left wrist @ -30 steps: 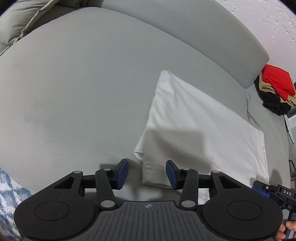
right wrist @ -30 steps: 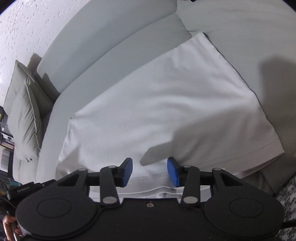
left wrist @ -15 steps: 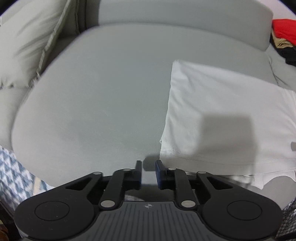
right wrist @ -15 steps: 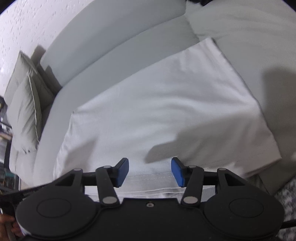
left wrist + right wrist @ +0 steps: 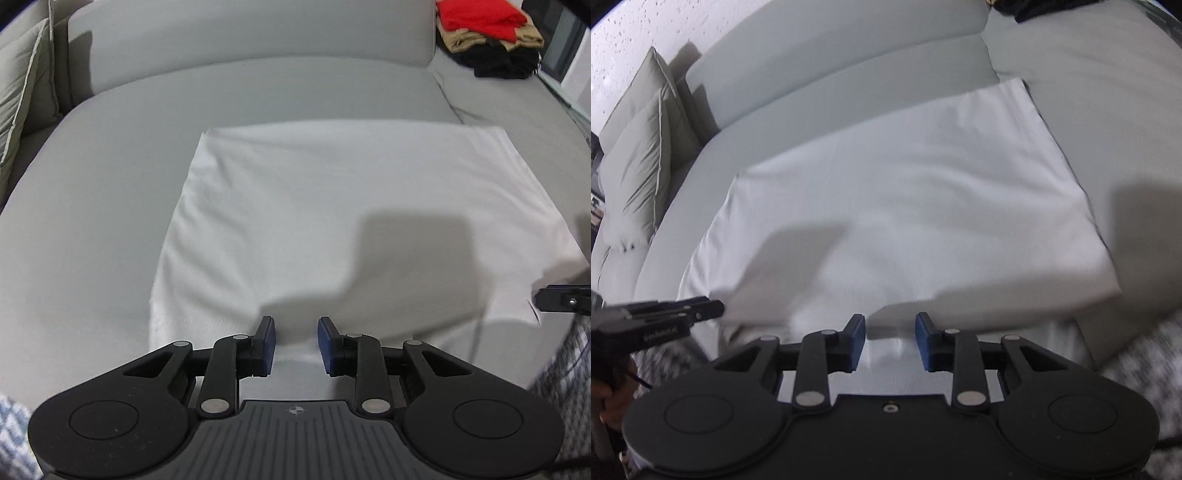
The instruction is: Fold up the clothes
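A white folded garment (image 5: 351,221) lies flat on the grey sofa seat (image 5: 92,221). My left gripper (image 5: 296,343) hovers over the garment's near edge, toward its left end. Its jaws are opening and nothing is pinched between the blue pads (image 5: 267,341). My right gripper (image 5: 890,341) hangs over the same near edge of the garment (image 5: 905,192), further right. Its jaws are closing, with cloth showing below the gap but not gripped. The tip of the right gripper (image 5: 561,300) shows at the left wrist view's right edge. The left gripper (image 5: 665,317) shows at the right wrist view's left edge.
A pile of folded red, tan and black clothes (image 5: 487,33) sits on the far right of the sofa. Grey cushions (image 5: 639,166) lean at the left end against the backrest (image 5: 240,29). A patterned rug (image 5: 11,435) lies below the sofa's front edge.
The left gripper has swung from the garment's left corner to over its near edge; its jaws narrowed, then widened. The right gripper's jaws widened, then narrowed.
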Demonstrator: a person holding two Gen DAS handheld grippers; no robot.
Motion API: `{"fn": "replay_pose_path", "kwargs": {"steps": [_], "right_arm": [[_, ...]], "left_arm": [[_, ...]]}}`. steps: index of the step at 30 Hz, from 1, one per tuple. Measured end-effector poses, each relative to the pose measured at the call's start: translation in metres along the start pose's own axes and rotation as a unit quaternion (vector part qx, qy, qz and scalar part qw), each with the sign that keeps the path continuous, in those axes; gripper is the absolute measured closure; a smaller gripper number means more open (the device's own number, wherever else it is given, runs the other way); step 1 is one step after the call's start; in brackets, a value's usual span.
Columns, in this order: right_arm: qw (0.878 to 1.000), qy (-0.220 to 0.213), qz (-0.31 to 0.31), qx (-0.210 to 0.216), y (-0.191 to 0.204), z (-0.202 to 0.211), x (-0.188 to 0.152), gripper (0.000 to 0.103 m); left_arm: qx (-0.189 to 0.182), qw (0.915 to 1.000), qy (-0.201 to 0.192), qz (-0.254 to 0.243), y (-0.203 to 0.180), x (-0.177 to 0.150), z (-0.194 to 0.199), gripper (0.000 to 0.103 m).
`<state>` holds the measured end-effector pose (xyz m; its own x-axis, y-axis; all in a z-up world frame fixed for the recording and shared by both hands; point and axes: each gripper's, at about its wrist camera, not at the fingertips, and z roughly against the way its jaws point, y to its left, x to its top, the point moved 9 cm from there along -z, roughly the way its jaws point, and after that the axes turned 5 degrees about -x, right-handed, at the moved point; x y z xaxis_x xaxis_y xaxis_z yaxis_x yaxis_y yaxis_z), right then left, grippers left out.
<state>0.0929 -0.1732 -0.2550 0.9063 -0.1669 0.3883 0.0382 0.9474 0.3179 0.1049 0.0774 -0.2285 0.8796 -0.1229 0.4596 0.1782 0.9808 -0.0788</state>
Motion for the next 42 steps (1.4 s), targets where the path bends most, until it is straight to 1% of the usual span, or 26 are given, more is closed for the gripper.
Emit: {"fn": "replay_pose_path", "kwargs": {"steps": [2,4,6,7,10,12,15,17,19,22,25,27,30,33,35,36,38,39,41,42], "right_arm": [[1.000,-0.003,-0.008,0.015,0.000,0.017,0.000,0.073],[0.999,-0.025,-0.019,0.038,0.004,0.040,0.011,0.073],[0.997,-0.054,-0.024,0.058,0.011,0.066,0.027,0.071],[0.995,-0.069,-0.025,0.067,0.015,0.079,0.036,0.068],[0.990,-0.112,-0.025,0.085,0.027,0.114,0.065,0.066],[0.986,-0.133,-0.023,0.095,0.035,0.130,0.085,0.064],[0.983,-0.154,-0.014,0.100,0.045,0.136,0.112,0.061],[0.983,-0.160,-0.005,0.088,0.050,0.126,0.128,0.061],[0.985,-0.157,-0.001,0.079,0.052,0.108,0.140,0.061],[0.989,-0.132,0.002,0.067,0.054,0.066,0.150,0.061],[0.995,-0.079,-0.006,0.064,0.054,0.012,0.153,0.061],[0.996,-0.052,-0.012,0.072,0.057,-0.020,0.153,0.061],[0.996,-0.034,-0.015,0.076,0.060,-0.060,0.158,0.061],[0.998,-0.016,-0.038,0.057,0.054,-0.094,0.160,0.061],[0.998,-0.005,-0.051,0.034,0.045,-0.111,0.158,0.062],[0.998,0.001,-0.058,0.024,0.041,-0.118,0.156,0.062],[0.997,0.003,-0.073,0.021,0.034,-0.123,0.151,0.069],[0.997,0.001,-0.077,0.023,0.032,-0.124,0.149,0.069],[0.996,-0.002,-0.080,0.028,0.030,-0.122,0.146,0.069],[0.996,-0.004,-0.082,0.030,0.029,-0.121,0.145,0.069]], "left_arm": [[0.011,0.9995,-0.026,-0.011,0.004,0.007,0.021,0.076],[-0.007,0.9978,-0.066,-0.002,0.009,0.021,0.044,0.076],[-0.024,0.9940,-0.106,0.011,0.015,0.037,0.069,0.076],[-0.031,0.9915,-0.126,0.017,0.018,0.046,0.081,0.075],[-0.028,0.9842,-0.173,0.026,0.025,0.068,0.109,0.074],[-0.033,0.9805,-0.191,0.028,0.028,0.082,0.119,0.073],[-0.040,0.9791,-0.196,0.036,0.033,0.097,0.118,0.072],[-0.036,0.9801,-0.192,0.037,0.037,0.103,0.104,0.071],[-0.033,0.9819,-0.182,0.040,0.043,0.105,0.086,0.068],[-0.017,0.9871,-0.144,0.068,0.066,0.098,0.048,0.068],[-0.023,0.9843,-0.114,0.132,0.094,0.091,0.004,0.069],[-0.045,0.9772,-0.111,0.175,0.109,0.091,-0.014,0.069],[-0.072,0.9668,-0.117,0.216,0.129,0.101,-0.033,0.065],[-0.093,0.9570,-0.115,0.250,0.147,0.114,-0.054,0.064],[-0.108,0.9493,-0.110,0.274,0.159,0.121,-0.069,0.067],[-0.119,0.9443,-0.107,0.288,0.163,0.123,-0.078,0.068],[-0.139,0.9328,-0.102,0.317,0.173,0.125,-0.093,0.074],[-0.152,0.9259,-0.100,0.331,0.176,0.125,-0.100,0.075],[-0.184,0.9091,-0.096,0.361,0.180,0.122,-0.110,0.078],[-0.198,0.9026,-0.094,0.371,0.181,0.122,-0.113,0.080]]}}
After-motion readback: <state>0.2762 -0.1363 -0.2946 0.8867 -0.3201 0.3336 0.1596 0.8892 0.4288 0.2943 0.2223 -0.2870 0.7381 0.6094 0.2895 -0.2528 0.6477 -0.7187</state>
